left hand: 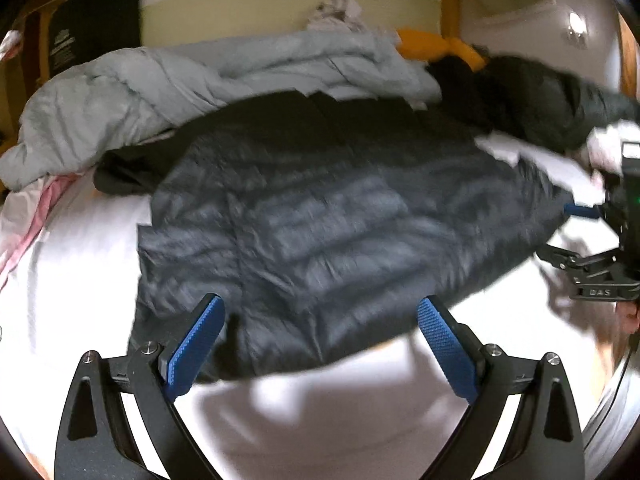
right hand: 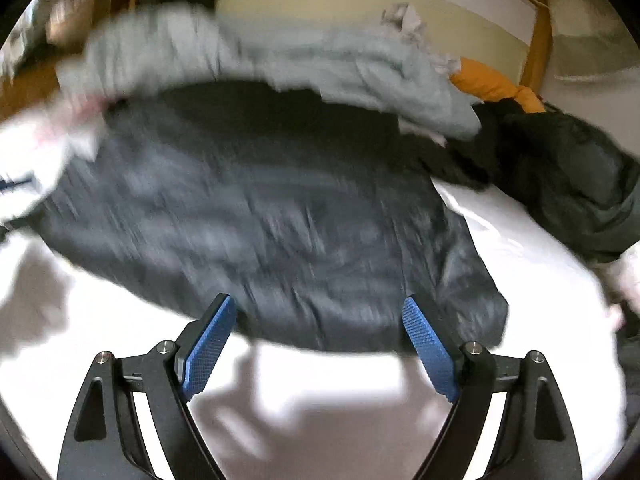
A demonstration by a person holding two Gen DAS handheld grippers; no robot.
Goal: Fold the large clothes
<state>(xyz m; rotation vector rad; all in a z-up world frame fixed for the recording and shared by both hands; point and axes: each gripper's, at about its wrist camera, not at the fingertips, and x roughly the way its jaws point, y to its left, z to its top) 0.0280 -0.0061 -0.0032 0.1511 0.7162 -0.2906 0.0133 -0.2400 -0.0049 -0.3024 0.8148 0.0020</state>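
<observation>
Left tongs point(left hand: 318, 322) and right tongs point(right hand: 318, 318) hang released above the black puffer jacket point(left hand: 320, 216), spread flat mid-bed point(left hand: 80, 280), apparently unfolded.

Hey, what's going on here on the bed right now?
A person with a gripper tool in each hand is working on a dark puffer jacket spread out on a white bed. The left tool and the right tool are both open and empty, poised at the jacket's near hem. A grey duvet is bunched up behind it, with another dark garment to the right. Both views are blurred.
</observation>
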